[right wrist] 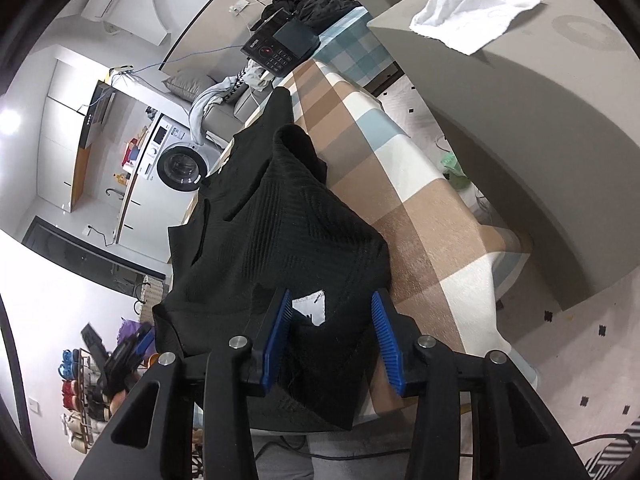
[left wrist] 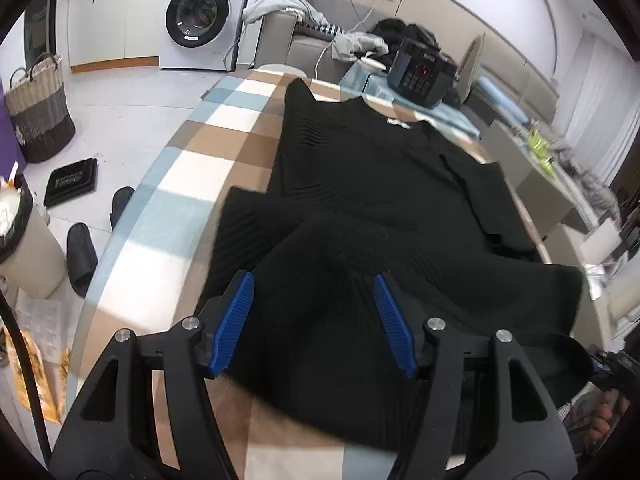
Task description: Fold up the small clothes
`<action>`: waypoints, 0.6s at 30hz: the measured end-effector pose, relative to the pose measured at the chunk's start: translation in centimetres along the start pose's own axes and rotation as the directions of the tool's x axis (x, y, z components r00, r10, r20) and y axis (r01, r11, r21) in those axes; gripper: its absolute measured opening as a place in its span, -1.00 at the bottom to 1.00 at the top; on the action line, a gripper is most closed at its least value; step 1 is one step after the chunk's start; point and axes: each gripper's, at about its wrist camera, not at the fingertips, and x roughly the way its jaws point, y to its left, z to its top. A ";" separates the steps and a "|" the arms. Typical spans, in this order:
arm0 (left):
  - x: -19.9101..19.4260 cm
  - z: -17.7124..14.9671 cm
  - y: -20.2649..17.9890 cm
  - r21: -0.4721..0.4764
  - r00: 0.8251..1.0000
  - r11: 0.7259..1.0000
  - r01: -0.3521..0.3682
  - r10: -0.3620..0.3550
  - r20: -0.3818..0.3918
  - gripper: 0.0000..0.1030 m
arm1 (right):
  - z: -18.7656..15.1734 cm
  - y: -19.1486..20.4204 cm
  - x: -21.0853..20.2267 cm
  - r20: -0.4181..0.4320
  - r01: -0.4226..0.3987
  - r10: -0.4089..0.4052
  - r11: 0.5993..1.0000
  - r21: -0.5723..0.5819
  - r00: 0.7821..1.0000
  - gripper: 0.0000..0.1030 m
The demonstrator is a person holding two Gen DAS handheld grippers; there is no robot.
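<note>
One black ribbed knit garment (left wrist: pixel 360 208), soft and limp, lying flat along the checked tabletop (left wrist: pixel 208 148).
I have the left gripper (left wrist: pixel 314 320) with jaws spread over its near hem, and the right gripper (right wrist: pixel 330 336) spread around a raised fold; I judge doubled hem edges the best hold.

A home is shown. A washing machine (left wrist: pixel 199 16) is seen far ahead of the tool, with white cupboards (left wrist: pixel 108 20) next to it. A woven laundry basket (left wrist: pixel 38 108) and black slippers (left wrist: pixel 82 258) are seen on the floor to the left. A grey sofa (left wrist: pixel 292 36) with clothes on it is seen ahead.
</note>
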 end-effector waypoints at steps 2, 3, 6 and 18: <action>1.3 0.7 -0.6 0.012 0.999 0.999 -0.035 0.035 -0.015 0.16 | -0.1 -0.1 -0.1 0.003 -0.002 0.002 1.000 0.004 1.000 -0.18; 2.1 1.0 -0.9 0.013 0.998 0.998 -0.062 0.062 -0.025 0.16 | -0.1 -0.2 -0.1 0.004 -0.001 0.001 1.000 0.006 1.000 -0.18; 3.6 1.4 -0.8 0.007 0.992 0.994 -0.109 0.110 -0.059 0.10 | 0.0 -0.3 0.0 0.003 0.001 -0.001 1.000 0.009 1.000 -0.18; -3.8 -2.5 4.0 -0.069 0.996 0.995 -0.077 0.080 0.043 -0.90 | 0.3 0.1 0.5 -0.009 0.002 -0.002 1.000 -0.008 1.000 -0.18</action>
